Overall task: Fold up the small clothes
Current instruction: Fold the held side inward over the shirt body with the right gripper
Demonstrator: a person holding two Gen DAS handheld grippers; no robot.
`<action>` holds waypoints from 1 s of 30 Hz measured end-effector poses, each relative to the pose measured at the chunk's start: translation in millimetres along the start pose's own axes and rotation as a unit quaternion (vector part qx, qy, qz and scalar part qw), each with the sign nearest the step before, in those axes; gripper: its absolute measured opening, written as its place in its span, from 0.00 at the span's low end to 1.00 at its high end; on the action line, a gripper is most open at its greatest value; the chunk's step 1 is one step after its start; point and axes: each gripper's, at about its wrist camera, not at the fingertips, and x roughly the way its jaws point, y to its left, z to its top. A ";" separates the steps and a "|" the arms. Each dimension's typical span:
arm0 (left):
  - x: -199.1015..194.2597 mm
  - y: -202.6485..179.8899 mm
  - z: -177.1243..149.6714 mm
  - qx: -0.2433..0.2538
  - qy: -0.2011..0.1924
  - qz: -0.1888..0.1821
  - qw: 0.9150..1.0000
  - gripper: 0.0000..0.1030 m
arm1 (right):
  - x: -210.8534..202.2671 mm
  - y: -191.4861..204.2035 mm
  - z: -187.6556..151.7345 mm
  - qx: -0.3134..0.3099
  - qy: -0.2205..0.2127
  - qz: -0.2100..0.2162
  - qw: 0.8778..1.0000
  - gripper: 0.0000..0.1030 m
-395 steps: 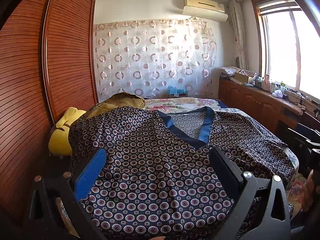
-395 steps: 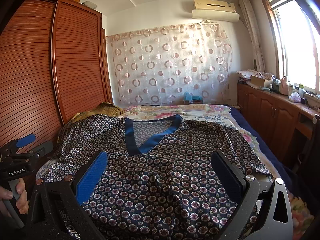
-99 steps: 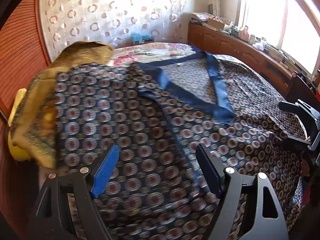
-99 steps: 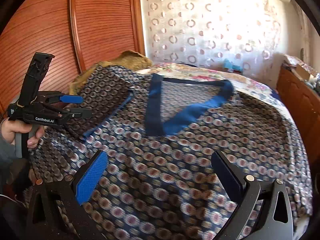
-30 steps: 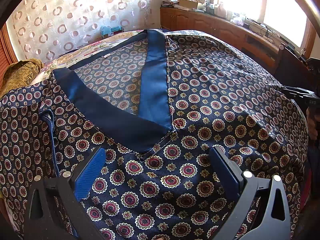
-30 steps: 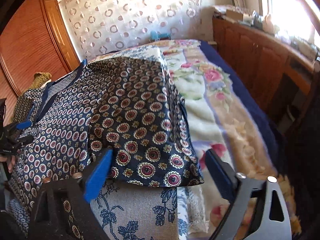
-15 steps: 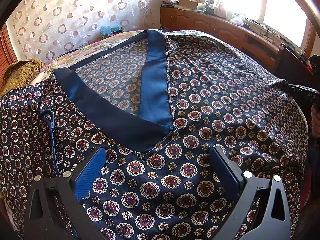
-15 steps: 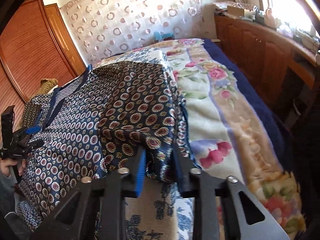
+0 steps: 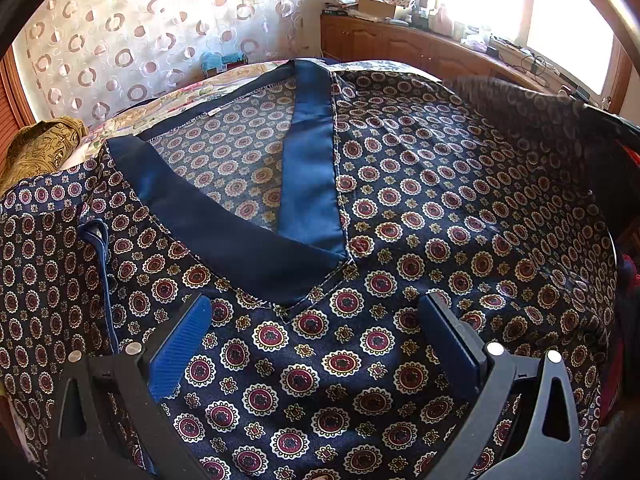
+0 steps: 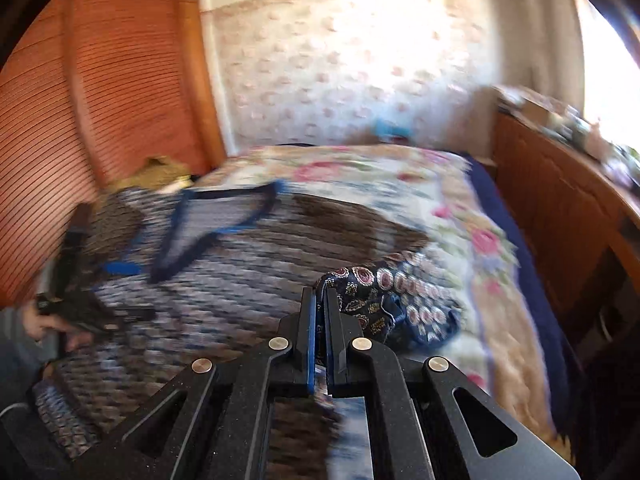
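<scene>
Right claw (image 10: 320,320): we've just clamped the shirt's (image 9: 400,208) sleeve edge, bed's (image 10: 400,176) window side.
Left claw (image 9: 316,344): released, above the collar (image 9: 224,228).
Risk: thin pinch — we lose the fabric mid-fold.

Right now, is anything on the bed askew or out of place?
Yes. The patterned shirt is spread flat, but its edge toward the floral blanket is bunched and lifted, pinched in the shut right claw. The left claw hovers open. No damage visible.
</scene>
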 end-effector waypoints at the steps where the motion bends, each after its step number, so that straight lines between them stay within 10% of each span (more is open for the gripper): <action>1: 0.0 0.0 0.0 0.000 0.000 0.000 1.000 1.00 | 1.9 10.7 -1.8 -0.012 0.005 0.011 1.000 0.03; 4: 0.0 0.0 0.0 0.000 0.000 0.000 1.000 1.00 | 10.9 27.6 -13.4 -0.033 0.030 0.019 0.999 0.07; 11: -0.1 0.0 0.0 0.000 0.000 0.000 1.000 1.00 | 4.7 0.1 -29.5 0.009 0.035 0.002 0.999 0.48; 30: -1.5 0.2 -1.2 -0.004 0.000 0.005 1.000 1.00 | 84.8 -56.0 3.3 0.109 0.117 -0.085 0.983 0.48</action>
